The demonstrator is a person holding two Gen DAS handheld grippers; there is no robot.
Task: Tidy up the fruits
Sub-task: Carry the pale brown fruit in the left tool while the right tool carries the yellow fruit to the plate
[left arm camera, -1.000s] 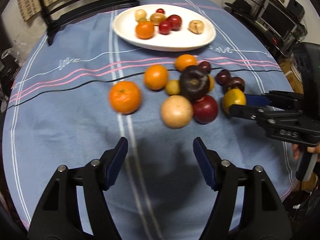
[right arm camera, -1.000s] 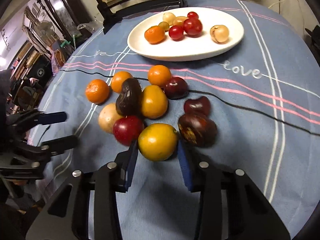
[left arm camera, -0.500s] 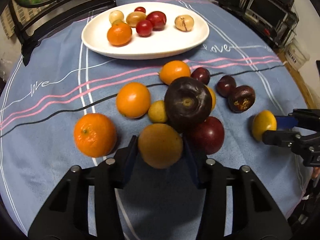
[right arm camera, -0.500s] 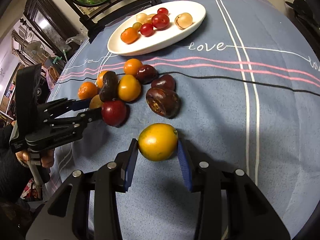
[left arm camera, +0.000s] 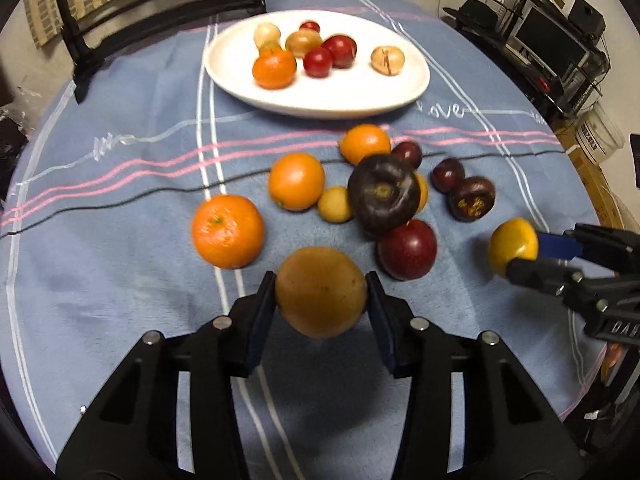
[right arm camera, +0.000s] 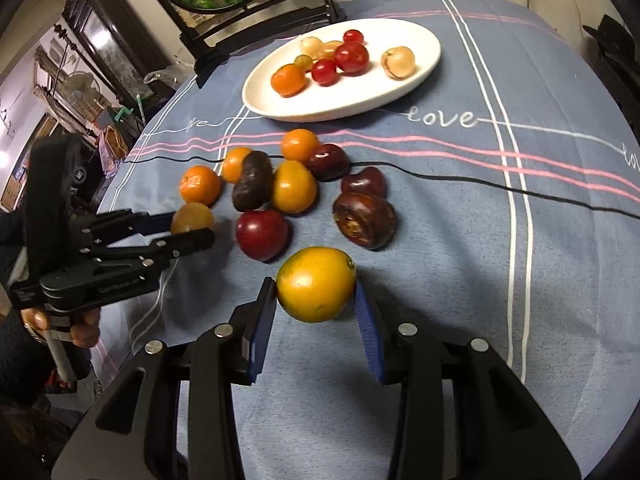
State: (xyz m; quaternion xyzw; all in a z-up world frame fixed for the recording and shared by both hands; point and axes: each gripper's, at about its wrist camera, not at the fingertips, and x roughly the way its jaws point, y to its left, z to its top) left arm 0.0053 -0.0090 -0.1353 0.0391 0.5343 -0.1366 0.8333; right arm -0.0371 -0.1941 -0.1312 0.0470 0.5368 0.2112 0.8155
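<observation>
left wrist view
left tool [left arm camera: 321, 294]: pinching the tan round fruit [left arm camera: 321, 292], bottom centre of frame, pads pressing on both sides; jaws settling on it.
right tool [left arm camera: 516, 254]: showing at right edge, clamping the yellow-orange fruit [left arm camera: 512, 246].
risk: tan fruit is sitting near the pad tips, so it is likely slipping out if swung fast toward the plate [left arm camera: 360, 100].
risk: loose pile at centre is likely rolling across the cloth on the counter [left arm camera: 120, 300] if bumped.
count on plate: seven fruits, top centre, one half hidden.
count loose on cloth: roughly ten, some overlapping, so I cannot tell exactly; three oranges, one small yellow, one big dark fruit [left arm camera: 383, 194], three smaller dark ones, one red.

right wrist view
right tool [right arm camera: 316, 302]: gripping the yellow-orange fruit [right arm camera: 316, 284], bottom centre; the right pad's contact is looking thin.
left tool [right arm camera: 192, 226]: at left edge, holding the tan fruit [right arm camera: 191, 218].
hand [right arm camera: 60, 322]: gripping the left tool's handle, lower left.
risk: both tools are heading for one plate [right arm camera: 420, 68], so they may be colliding or knocking fruit off it.
count on plate: seven.
count held: two, one per tool.
</observation>
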